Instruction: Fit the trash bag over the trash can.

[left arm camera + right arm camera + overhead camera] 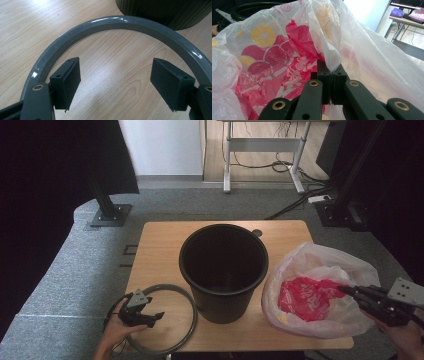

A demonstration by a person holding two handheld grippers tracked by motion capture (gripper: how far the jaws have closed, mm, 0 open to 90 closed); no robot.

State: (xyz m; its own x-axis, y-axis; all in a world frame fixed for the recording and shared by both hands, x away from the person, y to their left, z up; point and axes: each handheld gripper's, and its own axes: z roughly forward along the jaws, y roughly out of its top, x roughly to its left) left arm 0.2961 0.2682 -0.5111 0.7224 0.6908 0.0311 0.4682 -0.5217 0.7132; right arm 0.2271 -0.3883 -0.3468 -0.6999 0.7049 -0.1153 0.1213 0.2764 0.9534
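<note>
A black plastic bin [223,270] stands upright in the middle of the wooden table [160,245]. Left of it a grey ring [190,312] lies flat on the table. My left gripper [150,318] hovers over the ring's left side. Its jaws stand open, and the ring's arc [117,23] curves beyond the pads [68,82]. On the right lies a translucent white plastic bag [315,290] with a red and yellow print [267,62]. My right gripper [345,290] is shut on a fold of the bag's film [332,57].
The bin's ribbed wall [162,12] rises just past the ring. The bag spills over the table's right front corner. Black frame posts [107,205] stand on grey carpet behind the table, with a white desk frame [260,150] and cables farther back.
</note>
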